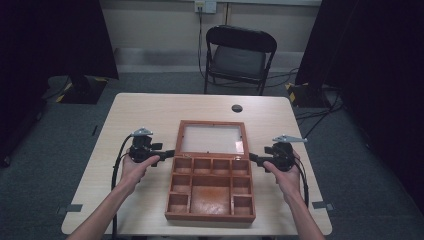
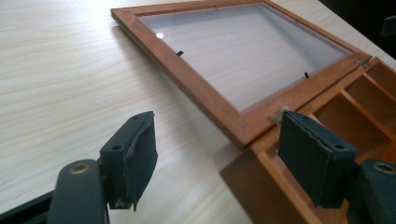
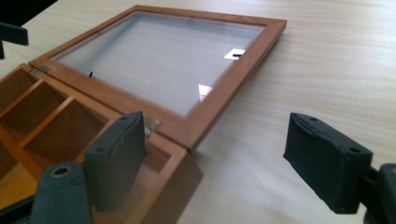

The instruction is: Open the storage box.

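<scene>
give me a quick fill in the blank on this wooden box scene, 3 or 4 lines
1. The wooden box has its glass lid swung ____ and lying flat on the table.
2. The compartments of the box hold ____.
3. The left gripper and right gripper both have their jaws ____.
4. Beyond the table stands a black folding ____.

Missing words: open; nothing; open; chair

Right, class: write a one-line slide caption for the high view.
Two hand-held black grippers, left and right, flank an open brown wooden compartment box, its glass-paned lid lying flat on the pale wooden table.
</scene>
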`<state>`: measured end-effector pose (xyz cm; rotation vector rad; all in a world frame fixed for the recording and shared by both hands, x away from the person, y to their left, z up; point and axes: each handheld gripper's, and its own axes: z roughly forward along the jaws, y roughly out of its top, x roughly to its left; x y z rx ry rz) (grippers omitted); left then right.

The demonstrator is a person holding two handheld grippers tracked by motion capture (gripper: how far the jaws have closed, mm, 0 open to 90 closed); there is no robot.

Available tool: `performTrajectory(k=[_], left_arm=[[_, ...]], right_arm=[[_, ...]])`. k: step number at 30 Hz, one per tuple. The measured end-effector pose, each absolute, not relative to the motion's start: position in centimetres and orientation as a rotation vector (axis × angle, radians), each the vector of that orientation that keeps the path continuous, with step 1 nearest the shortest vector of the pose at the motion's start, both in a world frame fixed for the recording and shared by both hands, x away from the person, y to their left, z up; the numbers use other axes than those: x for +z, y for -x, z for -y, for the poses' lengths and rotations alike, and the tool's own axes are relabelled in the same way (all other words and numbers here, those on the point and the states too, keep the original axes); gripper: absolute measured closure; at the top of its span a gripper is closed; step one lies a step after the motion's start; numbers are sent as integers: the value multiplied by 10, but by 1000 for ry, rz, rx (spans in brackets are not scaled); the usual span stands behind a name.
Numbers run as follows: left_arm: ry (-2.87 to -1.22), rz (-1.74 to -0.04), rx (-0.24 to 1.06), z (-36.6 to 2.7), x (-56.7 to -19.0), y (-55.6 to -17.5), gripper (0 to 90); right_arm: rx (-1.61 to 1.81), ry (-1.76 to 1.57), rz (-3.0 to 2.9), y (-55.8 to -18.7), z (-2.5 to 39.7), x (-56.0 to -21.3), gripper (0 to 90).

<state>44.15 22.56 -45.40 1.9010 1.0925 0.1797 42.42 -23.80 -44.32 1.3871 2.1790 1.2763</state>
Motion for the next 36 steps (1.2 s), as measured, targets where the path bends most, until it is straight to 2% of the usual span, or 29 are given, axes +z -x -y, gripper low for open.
performTrajectory(k=[3,17,26,28,33,36], left_arm=[[-1918,-1096,211,-236,-452,-434,277],[-1982,-1167,302,-287,-467,-399,264],[-2068,-1266,411,-303,-489,-392,210],[-2085,-1266,481,-301,-494,-391,195],[-2032,-1227,546,-303,-502,-388,139],[-2025,-1239,549,-302,-502,-388,138]], right_arm=[[1238,-1387,-2160,-412,246,-443,217],[1095,-1490,-2145,-367,290,-462,173],[886,-1551,-2119,-367,301,-487,157],[844,-1520,-2099,-366,300,-492,144],[878,-1472,-2034,-363,299,-500,109],[874,-1476,-2030,-363,299,-500,107]])
